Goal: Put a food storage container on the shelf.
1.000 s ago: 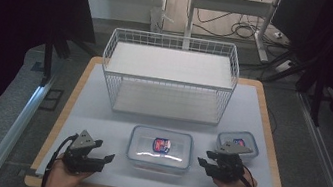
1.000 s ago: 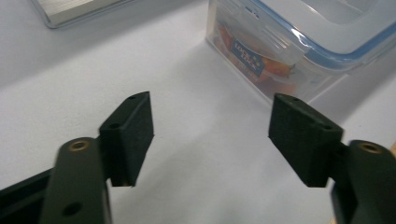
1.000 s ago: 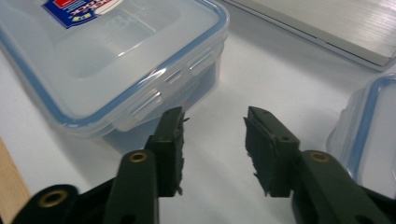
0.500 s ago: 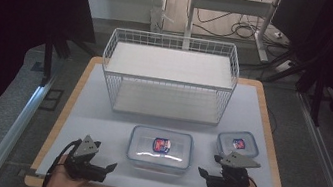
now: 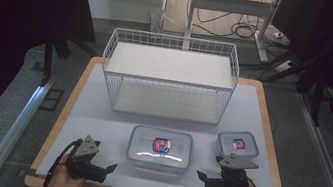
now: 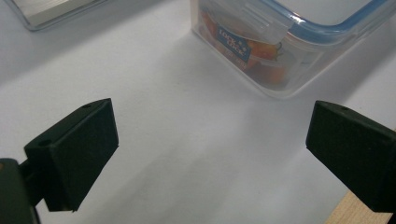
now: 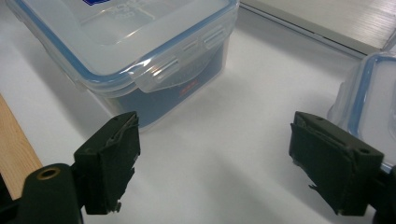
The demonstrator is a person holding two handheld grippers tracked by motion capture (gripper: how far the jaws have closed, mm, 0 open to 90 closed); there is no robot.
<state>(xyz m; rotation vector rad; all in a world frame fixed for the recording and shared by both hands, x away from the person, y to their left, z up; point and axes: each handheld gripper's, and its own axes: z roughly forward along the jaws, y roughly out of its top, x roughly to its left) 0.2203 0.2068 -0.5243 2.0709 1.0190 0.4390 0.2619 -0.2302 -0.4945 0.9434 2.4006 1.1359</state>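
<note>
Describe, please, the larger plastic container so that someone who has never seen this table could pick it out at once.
Start at the white wire basket at the back of the table. Directly in front of it, near the table's front edge, sits the larger container, rectangular and clear. Unlike the smaller container to its right, it is wider and lies midway between the two grippers.

High view: fixed above the near edge, looking forward and down on the whole table (image 5: 100,113) and rack (image 5: 169,81). Left gripper view: low, close, aimed at the big box's (image 6: 280,42) corner — rack base probably top left. Right gripper view: same height, facing that box (image 7: 135,51) from its other end — it's the shared piece.
</note>
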